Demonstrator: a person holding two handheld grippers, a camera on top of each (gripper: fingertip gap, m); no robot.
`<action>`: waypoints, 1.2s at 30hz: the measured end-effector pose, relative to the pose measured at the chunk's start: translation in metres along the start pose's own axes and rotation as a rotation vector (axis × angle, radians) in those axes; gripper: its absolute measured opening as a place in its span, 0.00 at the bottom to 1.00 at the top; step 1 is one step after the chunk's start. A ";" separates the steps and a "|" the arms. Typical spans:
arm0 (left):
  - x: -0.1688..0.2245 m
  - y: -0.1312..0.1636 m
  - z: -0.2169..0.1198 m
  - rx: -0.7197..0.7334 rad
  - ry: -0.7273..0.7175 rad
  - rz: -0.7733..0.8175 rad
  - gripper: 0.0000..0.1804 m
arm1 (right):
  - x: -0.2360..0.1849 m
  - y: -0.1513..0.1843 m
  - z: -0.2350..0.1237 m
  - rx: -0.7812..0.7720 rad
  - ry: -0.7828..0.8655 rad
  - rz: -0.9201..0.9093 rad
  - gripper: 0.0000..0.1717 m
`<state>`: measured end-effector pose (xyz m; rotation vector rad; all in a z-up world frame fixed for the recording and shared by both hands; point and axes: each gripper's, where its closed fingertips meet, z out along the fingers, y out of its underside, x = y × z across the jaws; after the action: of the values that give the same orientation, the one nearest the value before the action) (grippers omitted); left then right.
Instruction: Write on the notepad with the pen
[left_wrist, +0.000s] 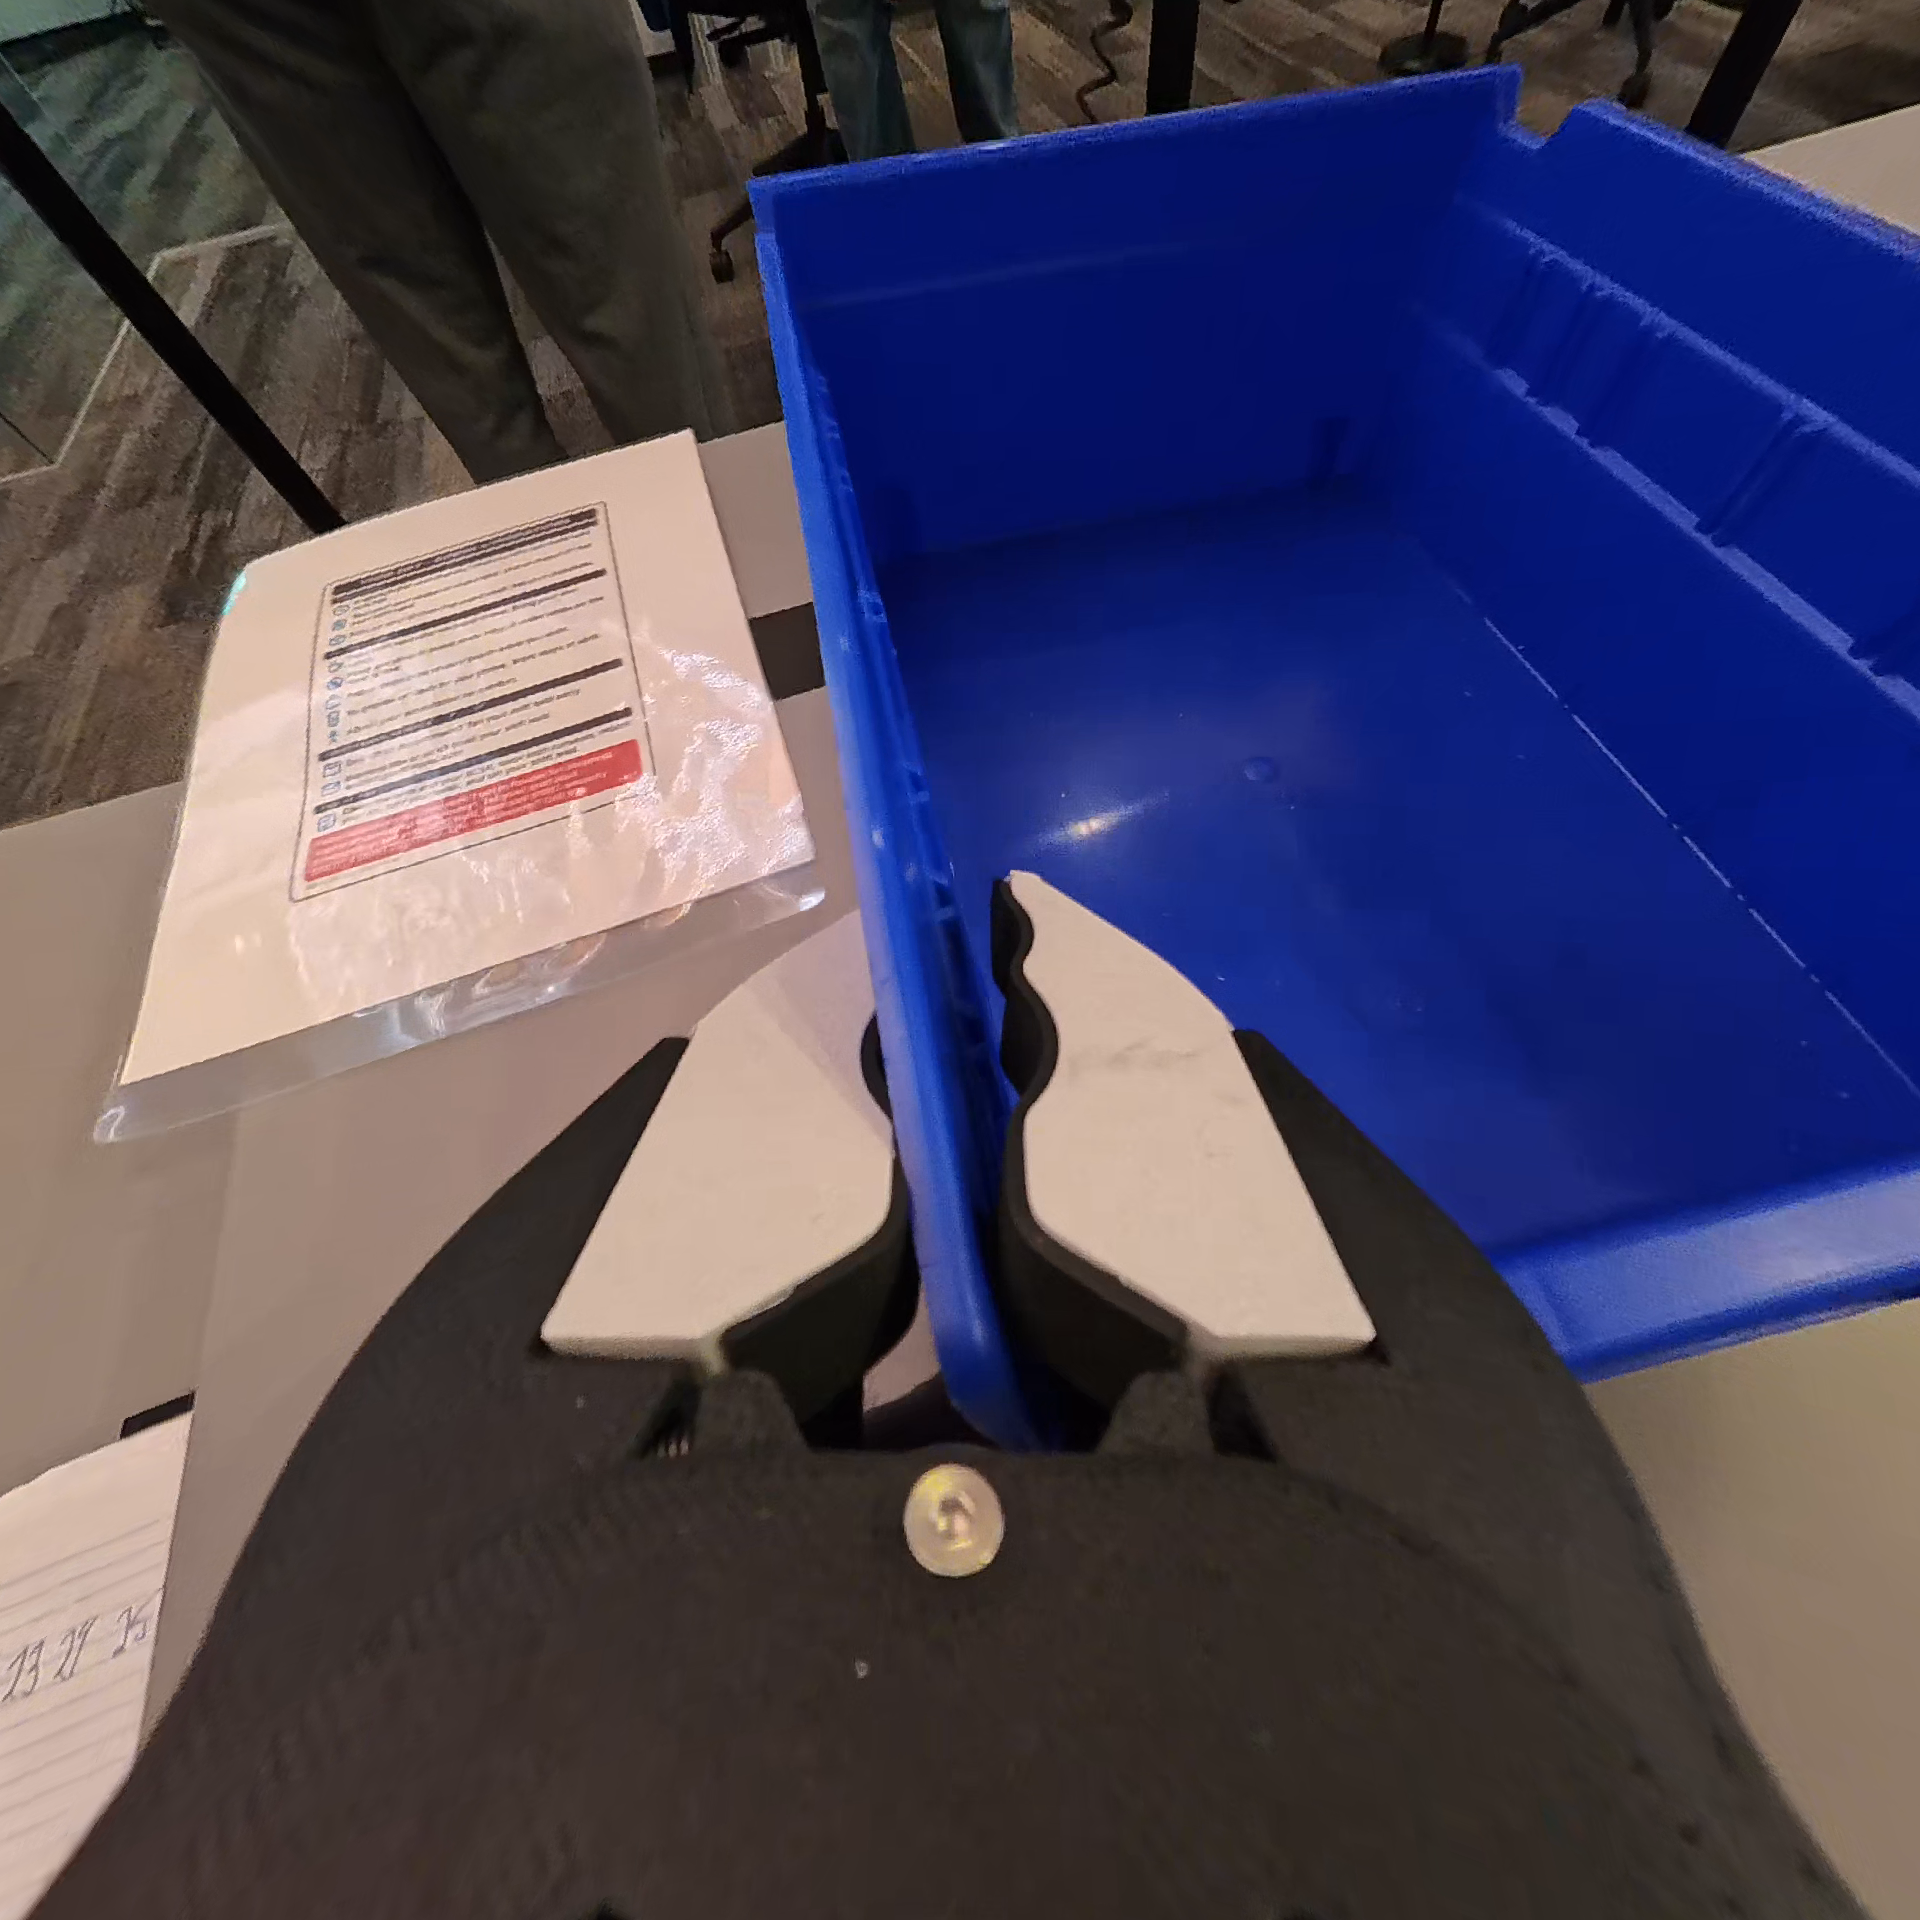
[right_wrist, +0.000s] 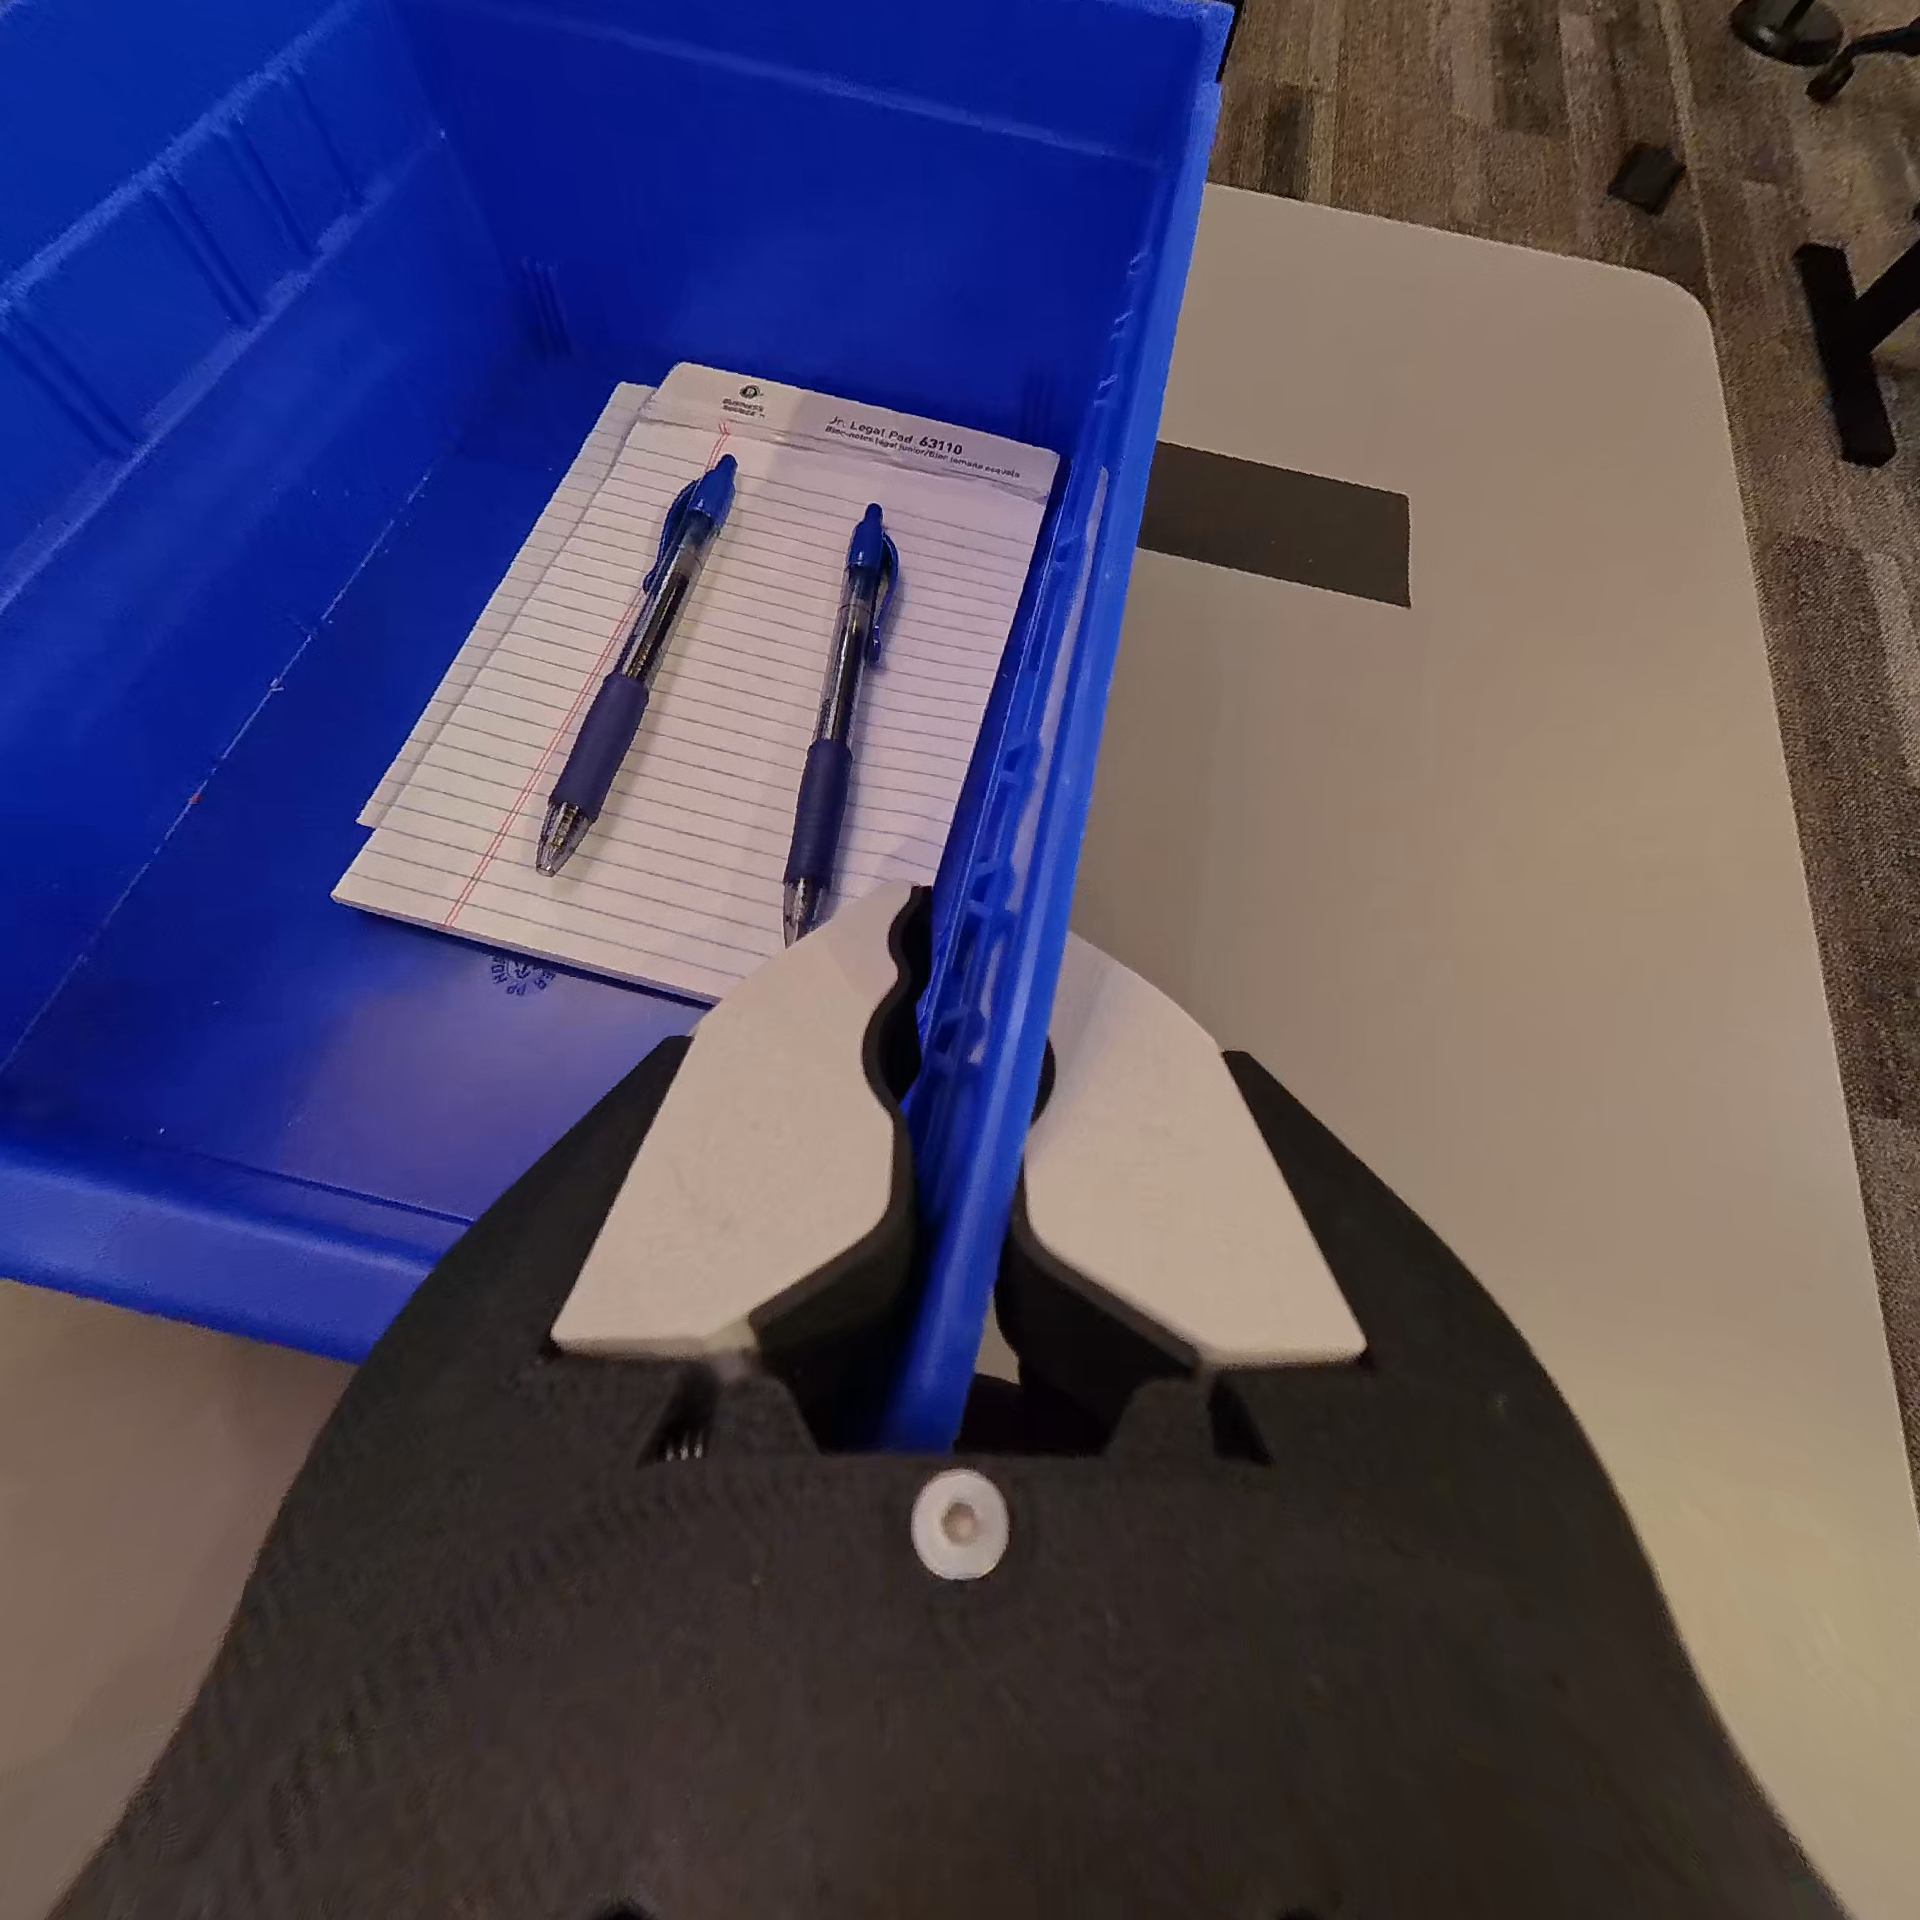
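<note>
Pictured: left hand-held gripper (left_wrist: 951, 1049) clamped on one side wall of a blue bin (left_wrist: 1351, 727), right hand-held gripper (right_wrist: 977, 1039) clamped on the opposite wall, each wall pinched between black wavy pads with one finger inside and one outside. Seen on the bin floor against the right-hand wall: a lined white notepad (right_wrist: 727, 727), loose sheets fanned beneath it, and two pens (right_wrist: 613, 675) (right_wrist: 836, 707) lying side by side on top, tips toward the near rim.

Likely step in hand: shifting or steadying the bin before reaching for a pen. Best done level and slow, both grips even, since round barrels would probably roll off the smooth paper at any tilt.

Bin of glossy moulded plastic, ribbed under the rim. Pens clear-barrelled with dark blue rubbery grips and clips. Nearby on the pale matte table (right_wrist: 1455, 831): a printed sheet in a shiny crinkled sleeve (left_wrist: 468, 779).
</note>
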<state>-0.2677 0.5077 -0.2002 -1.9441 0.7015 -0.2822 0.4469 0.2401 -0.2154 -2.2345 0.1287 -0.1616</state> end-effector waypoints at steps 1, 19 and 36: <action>-0.001 0.001 -0.003 -0.002 -0.002 -0.007 0.07 | -0.001 0.000 -0.001 -0.002 0.001 -0.002 0.06; -0.001 0.025 -0.035 -0.013 0.008 -0.045 0.06 | -0.011 0.018 -0.026 -0.012 0.002 -0.003 0.06; 0.007 0.034 -0.060 -0.010 0.030 -0.054 0.06 | -0.023 0.036 -0.059 -0.043 -0.018 -0.018 0.06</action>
<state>-0.3028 0.4476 -0.2029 -1.9747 0.6717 -0.3428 0.4133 0.1758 -0.2086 -2.2801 0.1033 -0.1495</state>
